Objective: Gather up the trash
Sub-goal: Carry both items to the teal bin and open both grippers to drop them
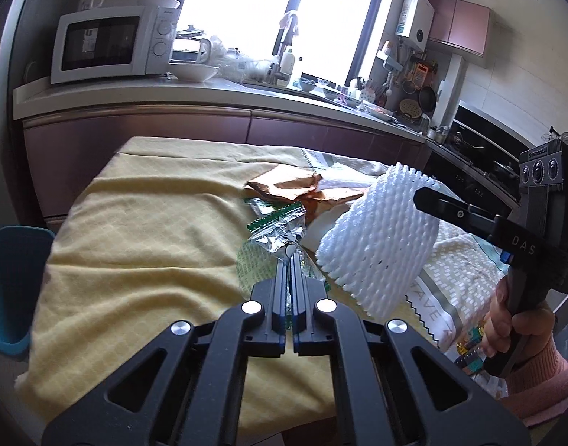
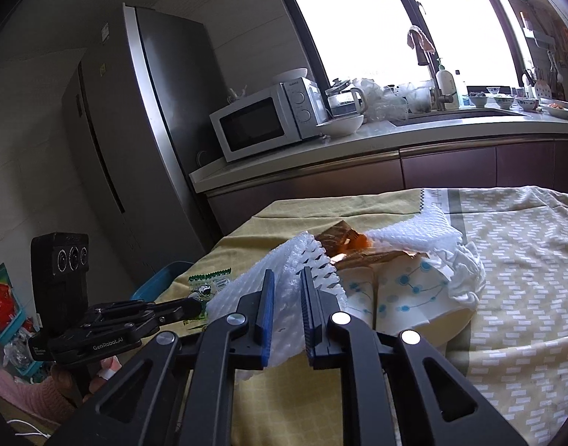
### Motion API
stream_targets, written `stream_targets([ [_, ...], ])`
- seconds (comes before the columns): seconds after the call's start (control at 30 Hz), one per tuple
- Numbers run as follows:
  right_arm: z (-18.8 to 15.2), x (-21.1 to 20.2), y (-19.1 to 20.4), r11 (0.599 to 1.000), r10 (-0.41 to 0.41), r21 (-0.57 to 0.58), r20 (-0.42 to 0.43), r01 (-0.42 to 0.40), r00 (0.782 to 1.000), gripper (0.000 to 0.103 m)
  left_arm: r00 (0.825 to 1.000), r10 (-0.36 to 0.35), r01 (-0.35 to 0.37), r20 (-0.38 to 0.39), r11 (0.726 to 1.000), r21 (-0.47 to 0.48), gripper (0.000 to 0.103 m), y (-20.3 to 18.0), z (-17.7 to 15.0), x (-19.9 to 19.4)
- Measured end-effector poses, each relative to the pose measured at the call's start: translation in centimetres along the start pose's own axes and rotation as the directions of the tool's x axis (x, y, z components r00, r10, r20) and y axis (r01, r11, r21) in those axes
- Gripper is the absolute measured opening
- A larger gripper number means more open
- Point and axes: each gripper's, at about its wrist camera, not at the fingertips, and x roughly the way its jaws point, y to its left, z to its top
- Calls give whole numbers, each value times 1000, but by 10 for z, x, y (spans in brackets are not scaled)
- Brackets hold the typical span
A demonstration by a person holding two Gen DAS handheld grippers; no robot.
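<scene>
The white foam net (image 1: 380, 234), the kind that sleeves fruit, hangs clear of the tabletop (image 1: 135, 230) in the right gripper (image 2: 287, 290), whose fingers (image 2: 266, 297) are drawn narrow on a fold of it. It looks nearly weightless, springy and easily crushed, so a pinch on any edge should hold it, though the mesh could tear or slide out if tugged. The crinkly clear wrapper with green print (image 1: 276, 230) is, I'd say, just as light but slicker and noisier; a bunched part is the place to take it, not a flat one. The left gripper (image 1: 289, 256) has its fingers all but shut on a crumpled part of that wrapper, which sits just above or on the yellow cloth; whether it is fully lifted I cannot tell.

Both grippers point forward and somewhat downward over the tabletop, side by side, each held by a hand (image 1: 506, 319) in a pink sleeve. Beyond them lie brown paper (image 1: 295, 186), a crumpled white tissue (image 2: 466, 278) and printed paper cups (image 2: 406, 297), still to be gathered. A blue bin (image 1: 12, 282) stands at the table's left edge, the likely place for the trash.
</scene>
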Motion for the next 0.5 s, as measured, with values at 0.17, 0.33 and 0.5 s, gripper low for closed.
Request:
stream_targets([
  [0.17, 16, 23, 20, 998, 64, -17, -10, -64, 998, 13, 993, 106, -103, 48, 993, -53, 2, 41, 9, -32],
  [0.33, 28, 57, 46, 991, 126, -42, -48, -128, 991, 13, 973, 220, -211, 74, 971, -114, 2, 88, 11, -65],
  [0.5, 38, 95, 74, 981, 174, -65, -96, -181, 980, 13, 940, 332, -315, 80, 934, -168, 2, 135, 10, -91],
])
